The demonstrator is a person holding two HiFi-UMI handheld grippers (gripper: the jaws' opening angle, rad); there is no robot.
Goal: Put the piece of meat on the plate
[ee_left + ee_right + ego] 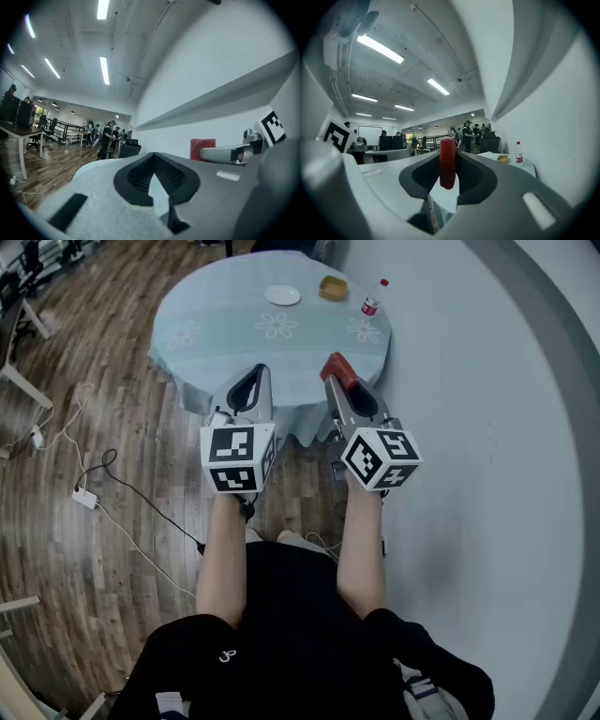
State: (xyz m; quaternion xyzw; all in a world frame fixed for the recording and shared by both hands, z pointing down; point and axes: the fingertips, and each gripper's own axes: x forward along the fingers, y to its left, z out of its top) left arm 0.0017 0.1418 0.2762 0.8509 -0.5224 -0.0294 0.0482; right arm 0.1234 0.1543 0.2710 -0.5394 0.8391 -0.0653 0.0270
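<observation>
Right gripper (342, 382): clamped on the meat (447, 161) and held level, probably so the slab would not slip in transit.
Meat: a flat, smooth red slab, on edge between the pads, well short of the bench (216, 329).
Left gripper (153, 157): jaws together, empty, idle alongside.
Plate (282, 295): small, white, round and bare, on the bench's far side.
Bench: round, under a pale flowered cloth.
</observation>
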